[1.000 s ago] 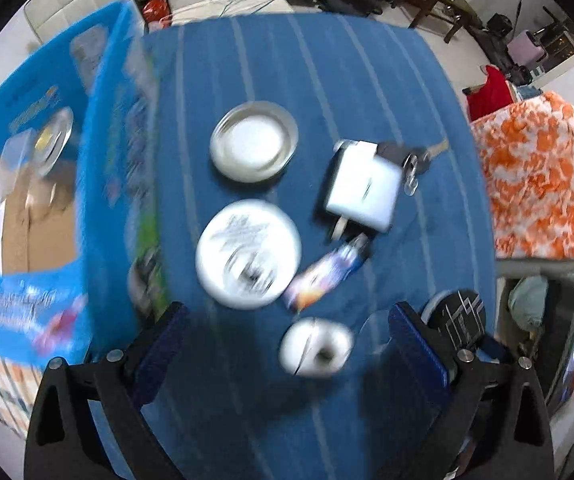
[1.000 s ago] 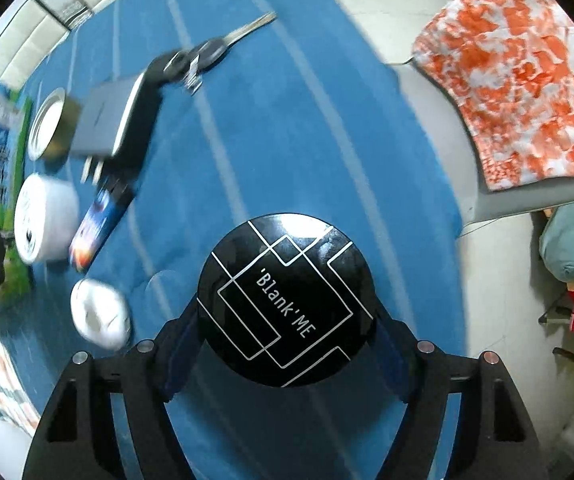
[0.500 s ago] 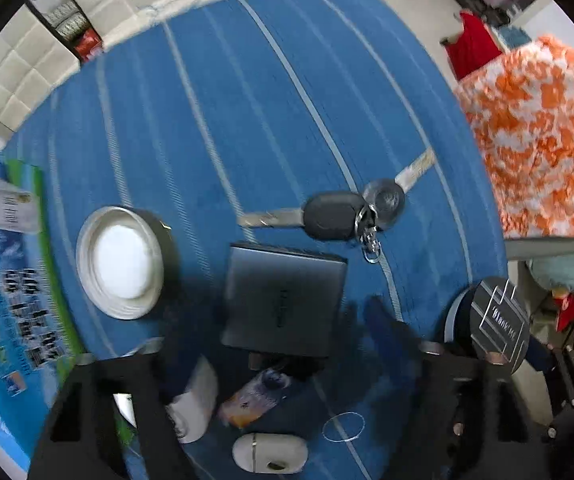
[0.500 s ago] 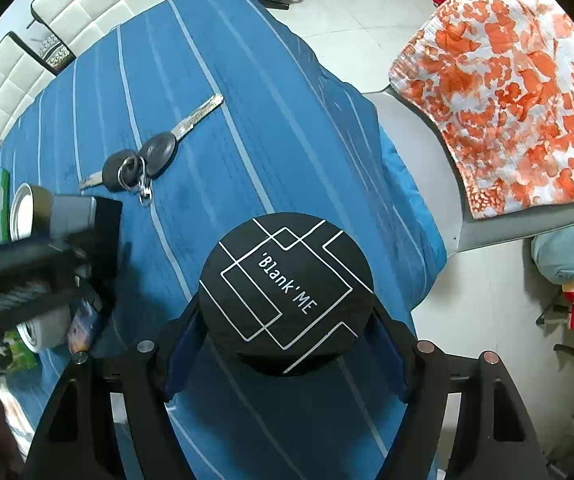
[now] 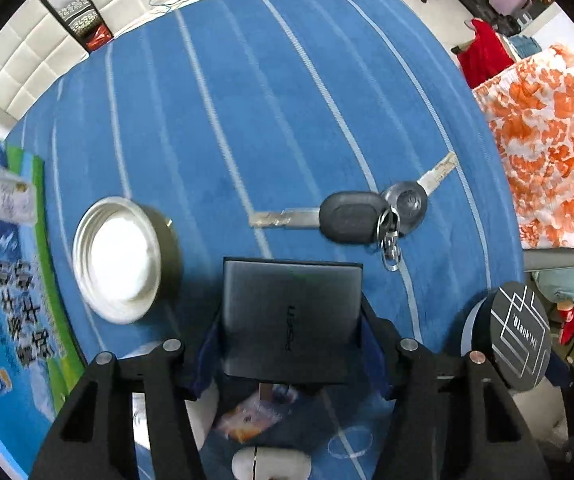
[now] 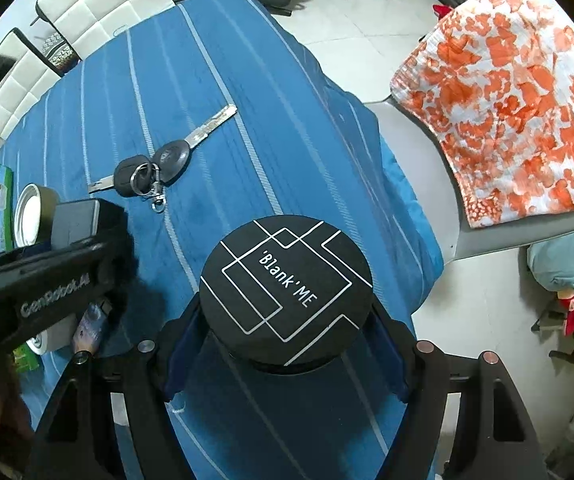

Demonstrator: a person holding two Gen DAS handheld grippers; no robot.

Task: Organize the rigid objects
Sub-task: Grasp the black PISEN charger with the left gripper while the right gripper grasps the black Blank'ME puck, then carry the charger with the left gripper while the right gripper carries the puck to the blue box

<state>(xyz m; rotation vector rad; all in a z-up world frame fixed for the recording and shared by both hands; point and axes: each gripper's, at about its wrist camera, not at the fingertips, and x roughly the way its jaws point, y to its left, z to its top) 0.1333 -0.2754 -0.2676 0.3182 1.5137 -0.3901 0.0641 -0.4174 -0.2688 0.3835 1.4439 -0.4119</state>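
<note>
dark grey box (image 5: 291,312) held flat; black round case (image 6: 287,290) gripped.

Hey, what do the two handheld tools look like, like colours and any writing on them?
Both are matte black plastic frames with round silver bolt heads and dark blue pads lining the inner faces of the fingers. The left tool shows grey "GenRobot.AI" lettering on its side in the right wrist view. The right tool has the same build; no lettering shows on it. No cables are visible.
</note>
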